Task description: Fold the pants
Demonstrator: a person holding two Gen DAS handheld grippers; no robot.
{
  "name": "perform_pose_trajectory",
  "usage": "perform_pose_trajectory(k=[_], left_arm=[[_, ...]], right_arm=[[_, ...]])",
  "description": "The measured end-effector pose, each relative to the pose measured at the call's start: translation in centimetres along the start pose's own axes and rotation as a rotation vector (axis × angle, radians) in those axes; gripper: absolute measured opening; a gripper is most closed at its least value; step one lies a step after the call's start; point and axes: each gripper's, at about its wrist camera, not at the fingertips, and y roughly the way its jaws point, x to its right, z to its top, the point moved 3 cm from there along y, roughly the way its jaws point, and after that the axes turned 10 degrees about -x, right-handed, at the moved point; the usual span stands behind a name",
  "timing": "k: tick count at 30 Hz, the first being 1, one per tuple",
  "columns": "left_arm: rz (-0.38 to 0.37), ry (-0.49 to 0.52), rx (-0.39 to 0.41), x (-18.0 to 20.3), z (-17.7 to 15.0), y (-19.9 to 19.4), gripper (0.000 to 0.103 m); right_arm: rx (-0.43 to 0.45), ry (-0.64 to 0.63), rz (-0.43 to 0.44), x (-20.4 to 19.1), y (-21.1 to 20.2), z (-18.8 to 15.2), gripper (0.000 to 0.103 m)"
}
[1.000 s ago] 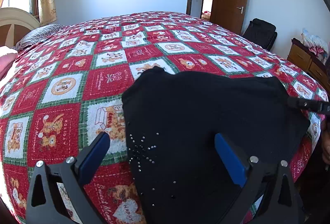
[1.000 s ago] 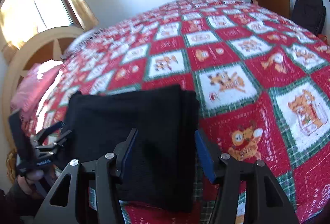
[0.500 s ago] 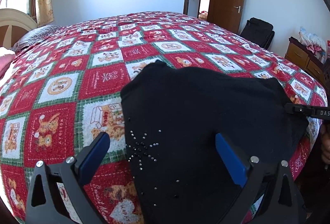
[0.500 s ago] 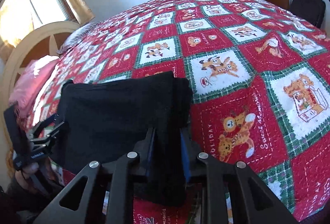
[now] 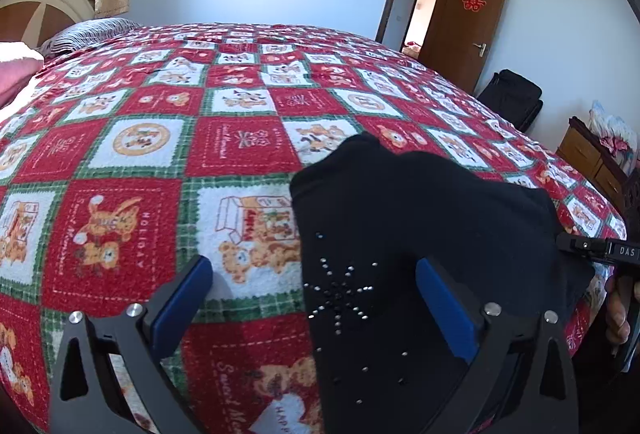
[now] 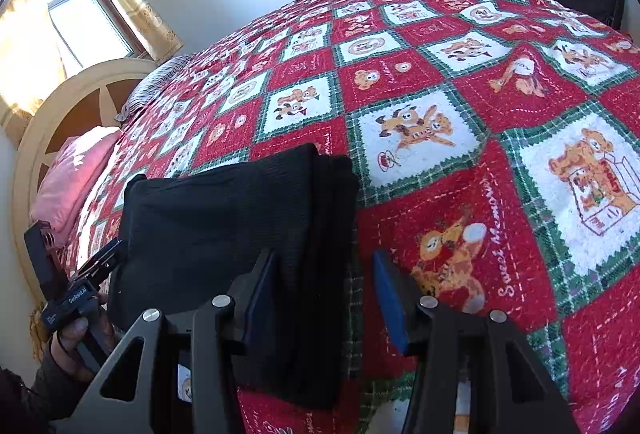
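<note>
Black folded pants (image 5: 420,218) with a star of small studs lie on the near part of the bed. My left gripper (image 5: 314,298) stands wide open over their left edge, one finger above the quilt and the other above the fabric. In the right wrist view the pants (image 6: 224,218) show as a thick folded stack. My right gripper (image 6: 324,294) straddles their right folded edge; its jaws are opening and the pads do not press the cloth. Each gripper shows in the other's view: the right gripper (image 5: 576,246) at the far right, the left gripper (image 6: 108,254) in a hand at the far left.
A red, white and green bear-patterned quilt (image 5: 240,138) covers the bed. A pink pillow (image 6: 76,170) and a striped pillow (image 5: 88,34) lie by the curved headboard (image 6: 44,130). Beyond the bed are an open wooden door (image 5: 468,14), a black bag (image 5: 516,98) and a wooden dresser (image 5: 592,158).
My right gripper shut on the pants' folded right edge half a second ago and has since opened again. The left gripper stayed open and rolled slightly, drifting left over the pants' left edge.
</note>
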Motion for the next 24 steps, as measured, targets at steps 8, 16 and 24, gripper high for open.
perform_pose_trajectory(k=[8, 16, 24], left_arm=[[-0.015, 0.001, 0.003, 0.49, 0.26, 0.33, 0.103], [-0.103, -0.001, 0.002, 0.49, 0.51, 0.3, 0.087], [-0.187, 0.006, -0.009, 0.5, 0.47, 0.28, 0.038]], right_arm=[[0.001, -0.016, 0.043, -0.92, 0.66, -0.45, 0.049], [0.003, 0.013, 0.07, -0.61, 0.72, -0.34, 0.042], [0.003, 0.015, 0.106, -0.61, 0.5, -0.38, 0.03]])
